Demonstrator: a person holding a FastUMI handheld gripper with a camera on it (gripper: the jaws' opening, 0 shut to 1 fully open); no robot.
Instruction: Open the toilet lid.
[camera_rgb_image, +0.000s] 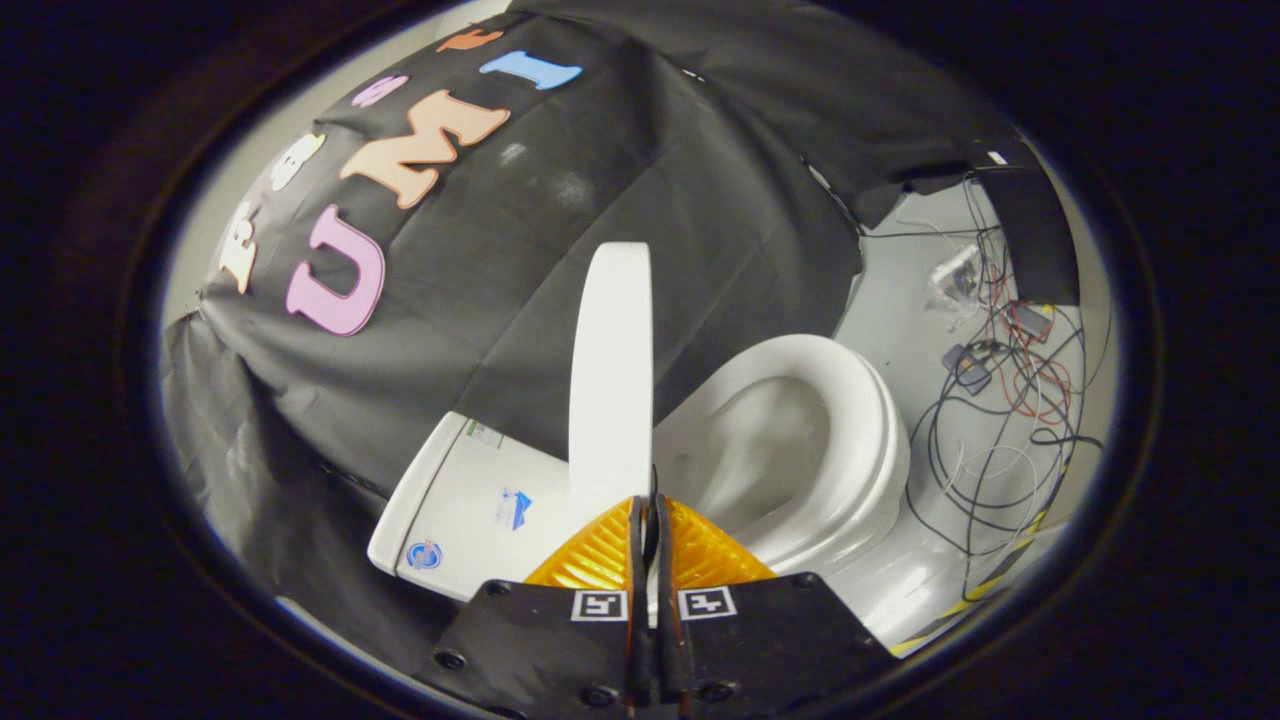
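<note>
Gripper view: gripper (650, 512) at the bottom, two fingers pressed together with almost no gap, clamped on the lower edge of the toilet lid (612, 370). Lid raised, standing upright and seen edge-on, rising straight up from between the fingers and reaching well beyond them against the black cloth wall (560, 260). White toilet tank (470, 500) just left of the fingers and lid, its flat top bearing a few small stickers. Toilet seat (880, 430) and open bowl (770, 450) to the right of the lid, just ahead of the right finger, seat lying down on the bowl rim. Lid thus between tank and bowl, touching both fingers at its base. Farther right, beyond the bowl, pale floor (920, 280) strewn with a tangle of black and red cables (1000, 420) and a few small electronic boxes; a strip of yellow-and-black tape (1010, 555) on the floor near the bowl's foot. Black cloth draped behind and above the toilet, hanging down on the left side as well.
</note>
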